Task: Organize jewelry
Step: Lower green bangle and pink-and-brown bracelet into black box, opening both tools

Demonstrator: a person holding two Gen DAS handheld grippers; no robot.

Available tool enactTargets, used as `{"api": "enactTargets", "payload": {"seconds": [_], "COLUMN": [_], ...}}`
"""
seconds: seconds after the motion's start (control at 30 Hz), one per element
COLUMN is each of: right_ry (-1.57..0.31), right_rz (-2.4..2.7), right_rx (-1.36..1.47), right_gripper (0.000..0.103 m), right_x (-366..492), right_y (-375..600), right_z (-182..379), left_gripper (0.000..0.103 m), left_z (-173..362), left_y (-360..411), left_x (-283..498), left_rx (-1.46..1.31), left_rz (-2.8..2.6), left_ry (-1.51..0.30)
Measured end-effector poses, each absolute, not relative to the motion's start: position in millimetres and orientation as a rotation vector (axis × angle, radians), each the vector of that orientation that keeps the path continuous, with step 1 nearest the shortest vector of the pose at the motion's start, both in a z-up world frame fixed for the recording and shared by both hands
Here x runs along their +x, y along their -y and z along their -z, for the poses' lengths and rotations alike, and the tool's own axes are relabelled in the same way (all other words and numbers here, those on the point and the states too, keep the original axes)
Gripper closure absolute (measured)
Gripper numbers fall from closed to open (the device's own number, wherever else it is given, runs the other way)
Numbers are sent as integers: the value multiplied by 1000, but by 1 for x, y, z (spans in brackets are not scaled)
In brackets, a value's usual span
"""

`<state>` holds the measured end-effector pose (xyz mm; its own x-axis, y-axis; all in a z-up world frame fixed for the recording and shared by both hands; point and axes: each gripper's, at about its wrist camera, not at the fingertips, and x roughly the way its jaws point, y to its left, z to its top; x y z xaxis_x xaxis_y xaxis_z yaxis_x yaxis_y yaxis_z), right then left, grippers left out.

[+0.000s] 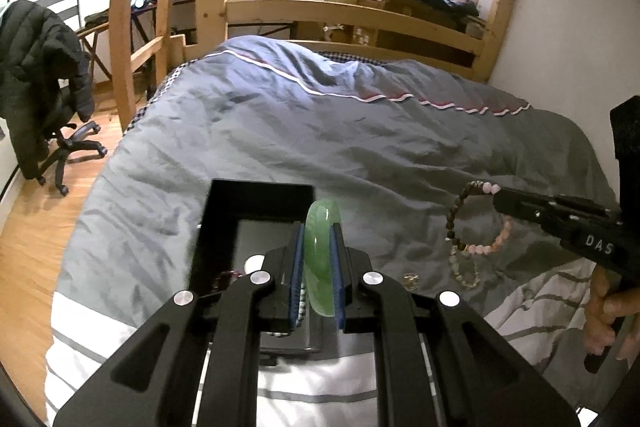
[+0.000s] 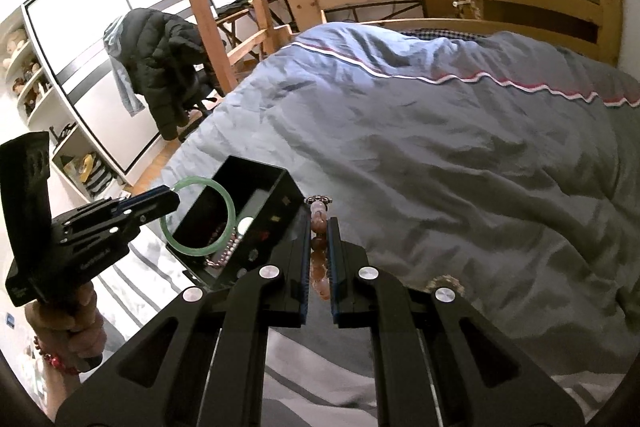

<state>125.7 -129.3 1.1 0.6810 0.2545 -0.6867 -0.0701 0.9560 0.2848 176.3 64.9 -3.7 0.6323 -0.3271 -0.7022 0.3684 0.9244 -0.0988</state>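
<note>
My left gripper (image 1: 319,231) is shut on a green jade bangle (image 1: 320,267), held edge-on above the near end of an open black jewelry box (image 1: 256,193). In the right wrist view the bangle (image 2: 196,251) hangs as a full ring from the left gripper (image 2: 174,197), over the box's (image 2: 260,227) left side. My right gripper (image 2: 320,223) is shut on a bracelet of pinkish-brown beads (image 2: 319,247). That bracelet (image 1: 458,215) dangles from the right gripper (image 1: 498,191) above the bed, right of the box. Beaded pieces (image 2: 224,253) lie inside the box.
The box rests on a grey duvet (image 1: 320,131) over a striped white sheet (image 1: 96,331). More jewelry lies on the bed: a pale bead bracelet (image 1: 464,273) and a small gold piece (image 1: 411,279). A wooden bed frame (image 1: 360,15), a desk and a chair with a jacket (image 1: 36,67) stand beyond.
</note>
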Motion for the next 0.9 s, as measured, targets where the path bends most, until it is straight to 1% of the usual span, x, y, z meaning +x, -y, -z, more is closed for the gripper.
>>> {"api": "enactTargets", "payload": {"seconds": [0.63,0.9], "right_ry": [-815,-843], "right_rz": [-279,-307], "right_rx": [204,195], "right_gripper": [94,94], "right_x": [174,185], "right_y": [49,24], "right_z": [-3,7], "left_gripper": [91,91], "left_z": [12,27], "left_y": [-116,-119], "left_x": [193,201], "left_rx": [37,35], "left_rz": [265,246], "left_ry": [-821,-890]}}
